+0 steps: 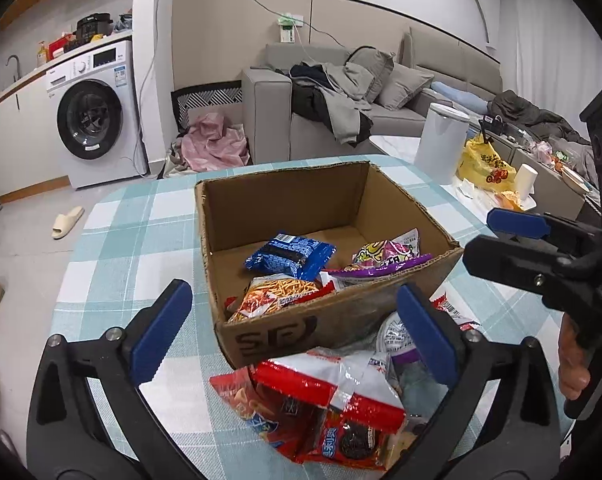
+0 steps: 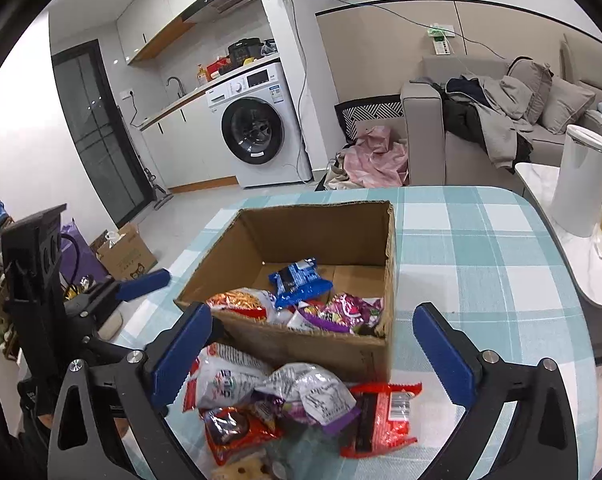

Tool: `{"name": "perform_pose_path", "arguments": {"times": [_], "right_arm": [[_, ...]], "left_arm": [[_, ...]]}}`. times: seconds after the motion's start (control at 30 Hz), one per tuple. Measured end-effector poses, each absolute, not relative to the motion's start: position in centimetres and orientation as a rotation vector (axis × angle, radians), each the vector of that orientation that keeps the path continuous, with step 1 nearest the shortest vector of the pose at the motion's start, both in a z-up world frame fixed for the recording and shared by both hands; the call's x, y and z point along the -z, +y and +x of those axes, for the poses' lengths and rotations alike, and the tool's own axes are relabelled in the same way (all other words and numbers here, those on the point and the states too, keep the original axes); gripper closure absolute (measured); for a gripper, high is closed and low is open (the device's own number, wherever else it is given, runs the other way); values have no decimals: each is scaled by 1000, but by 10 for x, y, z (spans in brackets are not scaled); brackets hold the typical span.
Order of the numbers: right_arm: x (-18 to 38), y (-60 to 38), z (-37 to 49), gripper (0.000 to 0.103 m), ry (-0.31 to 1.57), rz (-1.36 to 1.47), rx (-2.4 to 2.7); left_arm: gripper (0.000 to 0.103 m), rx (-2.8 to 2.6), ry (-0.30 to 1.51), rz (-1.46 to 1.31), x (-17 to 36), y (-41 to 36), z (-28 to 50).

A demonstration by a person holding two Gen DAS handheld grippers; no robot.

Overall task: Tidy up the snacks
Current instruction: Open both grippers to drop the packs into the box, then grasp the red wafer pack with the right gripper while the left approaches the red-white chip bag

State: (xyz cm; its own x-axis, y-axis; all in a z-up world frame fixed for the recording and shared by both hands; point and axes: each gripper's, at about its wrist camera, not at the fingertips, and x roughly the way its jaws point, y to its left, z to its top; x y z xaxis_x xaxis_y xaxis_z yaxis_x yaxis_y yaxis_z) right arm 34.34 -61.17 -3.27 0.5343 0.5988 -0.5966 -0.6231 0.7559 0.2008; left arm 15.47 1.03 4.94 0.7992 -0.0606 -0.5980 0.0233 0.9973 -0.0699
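Observation:
An open cardboard box (image 1: pixel 285 208) (image 2: pixel 365 232) stands on the checked table. Inside lie a blue packet (image 1: pixel 291 255) (image 2: pixel 299 282), an orange stick-snack bag (image 1: pixel 277 294) (image 2: pixel 239 300) and a purple bag (image 1: pixel 385 258) (image 2: pixel 341 310). A pile of loose snack packets (image 1: pixel 329 404) (image 2: pixel 277 404) lies in front of the box, with a red packet (image 2: pixel 381 416) at its right. My left gripper (image 1: pixel 297 328) is open and empty above the pile. My right gripper (image 2: pixel 313 354) is open and empty above the same pile. Each gripper also shows in the other's view: the right (image 1: pixel 541 252), the left (image 2: pixel 113 288).
The teal checked tablecloth (image 1: pixel 141 240) (image 2: pixel 481 264) covers the table. A white bin (image 1: pixel 441 144) (image 2: pixel 581 180) and a yellow bag (image 1: pixel 485 164) stand on a side table to the right. A sofa, washing machine and floor lie beyond the far edge.

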Motion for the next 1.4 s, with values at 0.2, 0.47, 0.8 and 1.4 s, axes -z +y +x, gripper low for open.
{"name": "perform_pose_path", "arguments": {"times": [0.2, 0.47, 0.8, 1.4], "right_arm": [[40, -621, 332, 0, 706, -47, -726], [46, -634, 323, 0, 712, -59, -710], [59, -647, 322, 0, 747, -53, -682], [95, -647, 338, 0, 865, -167, -645]], "left_arm": [[1, 45, 634, -65, -53, 10, 132], [1, 30, 625, -73, -52, 16, 103], [1, 15, 651, -87, -42, 27, 89], [1, 54, 740, -68, -14, 20, 108]]}}
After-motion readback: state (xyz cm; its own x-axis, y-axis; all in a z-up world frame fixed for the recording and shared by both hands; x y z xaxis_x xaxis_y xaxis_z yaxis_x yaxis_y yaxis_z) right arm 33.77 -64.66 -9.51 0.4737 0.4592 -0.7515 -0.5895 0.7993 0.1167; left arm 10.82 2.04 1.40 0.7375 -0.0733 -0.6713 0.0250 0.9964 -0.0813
